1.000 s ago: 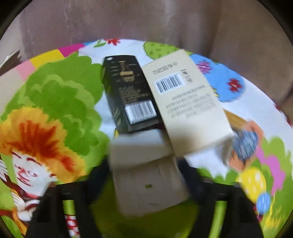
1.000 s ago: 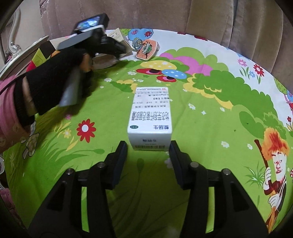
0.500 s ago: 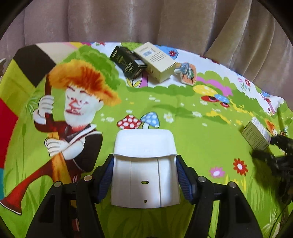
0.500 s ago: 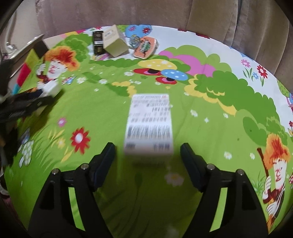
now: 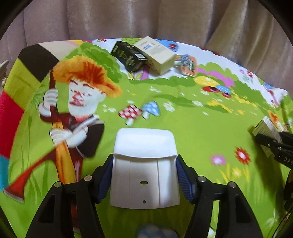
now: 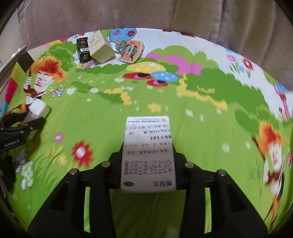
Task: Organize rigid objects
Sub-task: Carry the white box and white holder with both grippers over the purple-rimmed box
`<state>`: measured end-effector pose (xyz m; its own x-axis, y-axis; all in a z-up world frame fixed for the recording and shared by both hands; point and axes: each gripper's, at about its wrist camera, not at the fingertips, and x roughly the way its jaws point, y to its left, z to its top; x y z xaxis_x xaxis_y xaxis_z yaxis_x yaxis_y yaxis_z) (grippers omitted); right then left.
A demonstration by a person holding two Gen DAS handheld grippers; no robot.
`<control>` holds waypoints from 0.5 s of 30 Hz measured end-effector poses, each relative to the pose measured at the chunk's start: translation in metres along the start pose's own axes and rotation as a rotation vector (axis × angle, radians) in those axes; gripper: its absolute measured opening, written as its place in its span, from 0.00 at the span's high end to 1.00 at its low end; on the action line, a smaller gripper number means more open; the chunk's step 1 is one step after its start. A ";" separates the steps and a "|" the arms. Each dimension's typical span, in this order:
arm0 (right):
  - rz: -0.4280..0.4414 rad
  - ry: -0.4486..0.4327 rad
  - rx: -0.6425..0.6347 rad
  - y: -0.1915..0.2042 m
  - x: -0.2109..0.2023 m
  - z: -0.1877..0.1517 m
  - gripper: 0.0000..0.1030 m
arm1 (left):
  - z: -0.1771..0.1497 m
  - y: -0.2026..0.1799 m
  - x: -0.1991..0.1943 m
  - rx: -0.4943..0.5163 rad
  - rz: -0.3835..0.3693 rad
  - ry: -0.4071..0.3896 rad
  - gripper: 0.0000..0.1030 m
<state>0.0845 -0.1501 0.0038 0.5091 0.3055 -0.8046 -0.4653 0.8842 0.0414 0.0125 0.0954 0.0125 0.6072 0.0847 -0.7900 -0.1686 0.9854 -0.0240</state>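
Observation:
A white plastic case (image 5: 144, 157) sits between the blue pads of my left gripper (image 5: 144, 164), which is shut on it above the green cartoon tablecloth (image 5: 192, 131). The right wrist view shows that same gripper (image 6: 27, 122) and case (image 6: 39, 108) at the far left. My right gripper (image 6: 147, 152) has its jaws closing on a white medicine box (image 6: 147, 131) with printed text, and the fingers lie against both of its sides. From the left wrist view, the box (image 5: 265, 128) and right gripper (image 5: 271, 144) appear at the right edge.
At the far side of the table lie a black box (image 6: 83, 48), a beige carton (image 6: 100, 46), a metal ring (image 6: 120, 45) and an orange basketball tin (image 6: 131, 51), close together. Brown curtain folds (image 6: 146, 14) hang behind the table's rounded far edge.
My left gripper has pulled back from the black and beige boxes, still holding the white case. My right gripper opened wide around the medicine box, then closed onto its sides.

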 end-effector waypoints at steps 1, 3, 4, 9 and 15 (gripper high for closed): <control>0.005 -0.002 0.012 0.001 -0.007 -0.007 0.57 | -0.005 -0.003 -0.005 0.008 -0.006 -0.001 0.38; 0.006 -0.011 0.024 0.005 -0.023 -0.022 0.57 | -0.019 -0.013 -0.016 0.028 -0.019 -0.007 0.38; 0.003 -0.013 0.029 0.007 -0.030 -0.030 0.57 | -0.024 -0.017 -0.022 0.036 -0.028 -0.009 0.38; -0.008 -0.005 0.059 0.008 -0.064 -0.064 0.57 | -0.051 -0.039 -0.050 0.066 -0.087 -0.019 0.38; -0.040 0.008 0.074 0.006 -0.106 -0.108 0.57 | -0.075 -0.071 -0.077 0.124 -0.151 -0.020 0.38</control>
<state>-0.0505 -0.2151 0.0258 0.5206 0.2667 -0.8111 -0.3897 0.9194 0.0522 -0.0801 0.0077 0.0289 0.6337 -0.0635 -0.7709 0.0212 0.9977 -0.0647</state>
